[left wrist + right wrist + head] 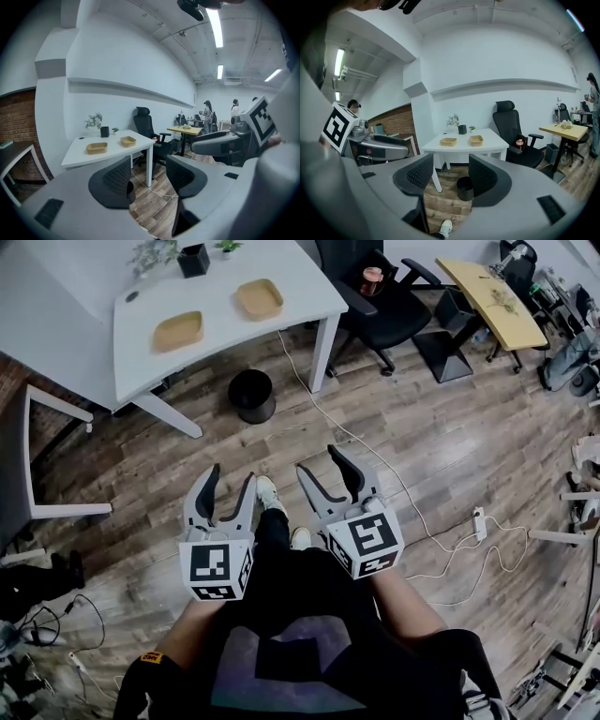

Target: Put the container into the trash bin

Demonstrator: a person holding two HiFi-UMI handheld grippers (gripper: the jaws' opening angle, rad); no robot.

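The person holds both grippers low in front of the body, side by side and close together without touching, with the forearms reaching forward from the torso. The left gripper (230, 479) and the right gripper (321, 463) point ahead toward the white rectangular table (220, 329) and tilt a little downward. Their marker cubes face back toward the person.

The left gripper's jaws stand spread wide with nothing between them; only the wooden plank floor (422, 427) shows through the gap. The right gripper's jaws are likewise released and empty. The black round trash bin (465, 187) shows between them, but it stands well beyond the tips.

Neither gripper has reached the task's things. One shallow tan rectangular container (178, 331) lies by the table's near edge, toward its left end. A second shallow tan container (260, 298) lies apart from the first, closer to the table's right end. The trash bin stands on the floor just off the table's near edge, between two of its legs.

A black square pot (193, 259) sits at the table's far edge with small green plants (153, 253) beside it. A black office chair (384, 306) stands off the table's right end, with a small reddish cup (372, 279) on its seat.
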